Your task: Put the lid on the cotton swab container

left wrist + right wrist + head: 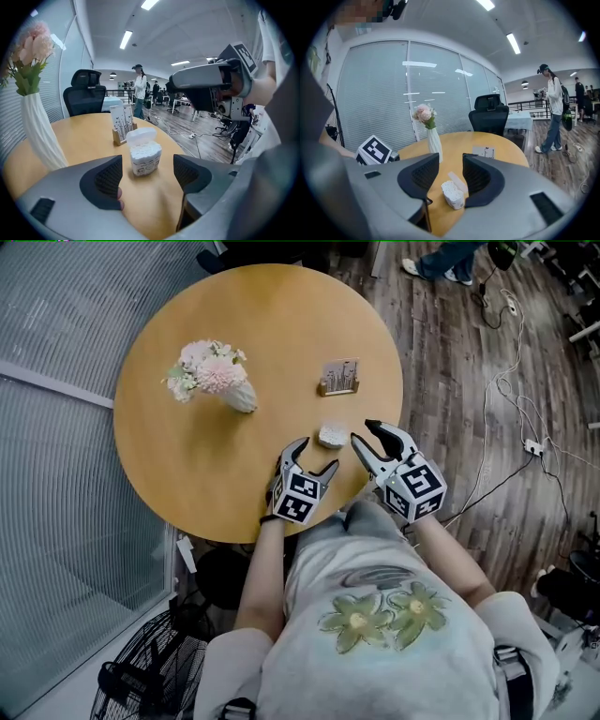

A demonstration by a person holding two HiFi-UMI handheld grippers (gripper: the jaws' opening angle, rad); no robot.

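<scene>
The left tool (317, 454) and right tool (364, 432) are held over the near edge of the round wooden tabletop (187, 460), each with its jaws apart and clamping nothing. Just ahead, between them, stands the cotton swab container (330, 435), its hinged lid (140, 135) tipped open. Farther across sit a small card stand (338, 377) and a white vase of pink flowers (234, 392). Beyond are plank flooring (450, 371), trailing cables (500, 381), a blind-covered glass wall (56, 456) and a black office chair (84, 93).
</scene>
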